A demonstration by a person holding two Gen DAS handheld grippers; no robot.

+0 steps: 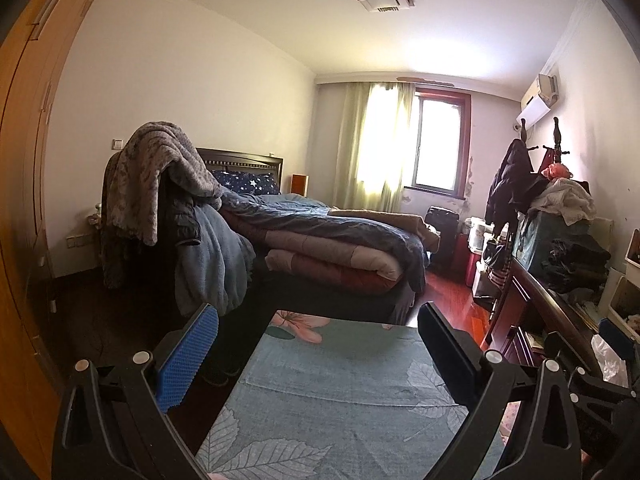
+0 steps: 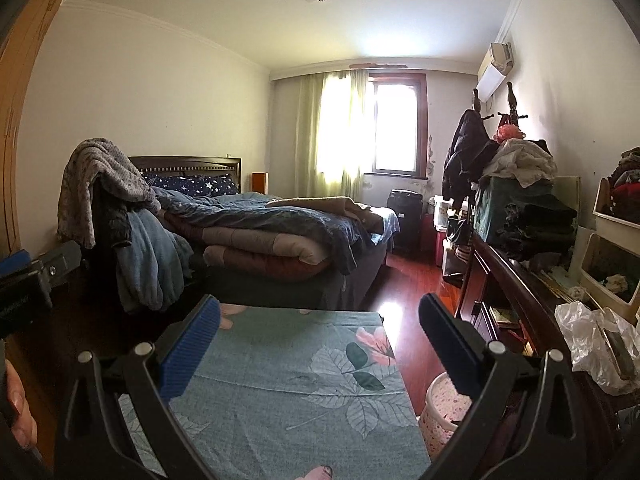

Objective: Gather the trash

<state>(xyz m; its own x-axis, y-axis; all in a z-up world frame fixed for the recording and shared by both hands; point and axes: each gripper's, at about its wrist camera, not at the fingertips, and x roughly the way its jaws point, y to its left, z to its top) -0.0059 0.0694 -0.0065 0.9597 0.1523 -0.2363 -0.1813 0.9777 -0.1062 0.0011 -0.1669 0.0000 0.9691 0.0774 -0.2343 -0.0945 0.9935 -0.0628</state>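
Note:
My left gripper (image 1: 318,320) is open and empty, held above a table covered with a teal leaf-and-flower cloth (image 1: 340,392). My right gripper (image 2: 319,312) is open and empty above the same cloth (image 2: 288,384). A pink patterned waste bin (image 2: 442,410) stands on the floor right of the table, partly hidden behind my right finger. A crumpled clear plastic bag (image 2: 592,340) lies on the dark wooden dresser at the right; it also shows in the left wrist view (image 1: 608,356). The left gripper's body shows at the left edge of the right wrist view (image 2: 28,280).
A bed (image 2: 280,232) with piled quilts stands beyond the table. A chair draped with blankets (image 1: 168,200) is to the left. The dresser (image 2: 516,280) carries clothes and white bins. A wooden wardrobe (image 1: 24,160) lines the left. Red wood floor (image 2: 404,292) runs toward the window.

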